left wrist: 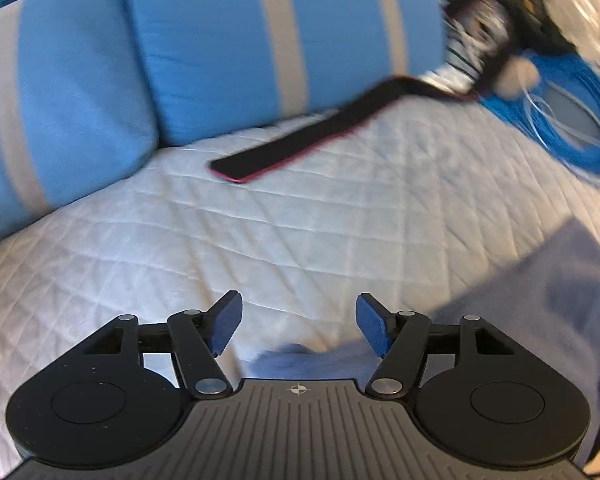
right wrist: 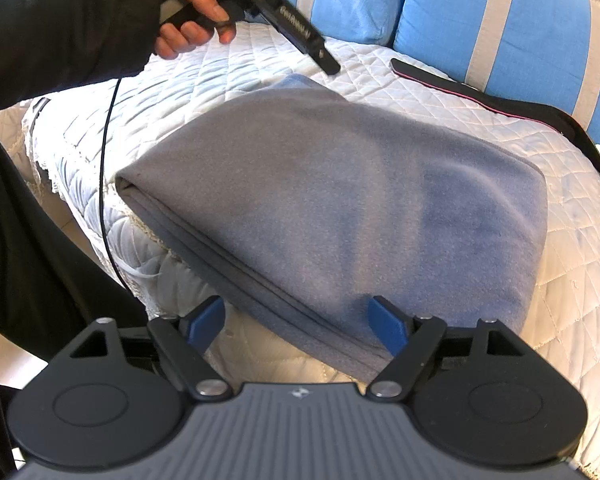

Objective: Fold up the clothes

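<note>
Folded grey-blue fleece (right wrist: 340,208) fills the middle of your right wrist view, lying on the white quilted cover (right wrist: 480,92) — no containers show. Your right gripper (right wrist: 300,322) is spread wide at the fleece's near edge, gripping nothing. Your left gripper (left wrist: 298,326) hangs wide over the quilt, empty. Blue striped cushions (left wrist: 260,40) line the top; a black strap (left wrist: 296,140) lies below them.
</note>
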Demonstrator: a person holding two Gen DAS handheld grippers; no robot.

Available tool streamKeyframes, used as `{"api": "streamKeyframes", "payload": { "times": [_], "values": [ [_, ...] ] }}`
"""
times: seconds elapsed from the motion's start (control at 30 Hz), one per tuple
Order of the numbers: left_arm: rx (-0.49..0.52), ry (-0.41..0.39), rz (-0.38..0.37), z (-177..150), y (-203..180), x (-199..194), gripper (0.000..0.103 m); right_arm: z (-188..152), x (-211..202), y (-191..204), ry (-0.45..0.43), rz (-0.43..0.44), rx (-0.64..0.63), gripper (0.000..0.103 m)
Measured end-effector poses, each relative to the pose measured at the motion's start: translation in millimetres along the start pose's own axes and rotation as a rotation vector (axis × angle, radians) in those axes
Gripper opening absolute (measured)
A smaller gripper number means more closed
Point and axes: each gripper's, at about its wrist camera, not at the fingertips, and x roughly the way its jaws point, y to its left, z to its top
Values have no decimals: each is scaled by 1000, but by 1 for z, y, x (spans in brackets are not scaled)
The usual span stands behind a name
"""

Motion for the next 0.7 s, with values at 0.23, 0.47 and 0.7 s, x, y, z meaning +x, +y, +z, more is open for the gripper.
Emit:
{"api": "streamKeyframes", "payload": {
  "times": [0.23, 0.47, 0.7],
  "values": [
    [178, 30, -32, -13, -5, -7, 62, 1, -1, -1, 1, 2, 1, 87],
    [319, 93, 33, -34, -25, 14, 62, 2, 0, 1, 3, -4, -2, 88],
    [201, 50, 156, -28, -12, 19, 61, 2, 1, 1, 3, -3, -10, 88]
  ]
}}
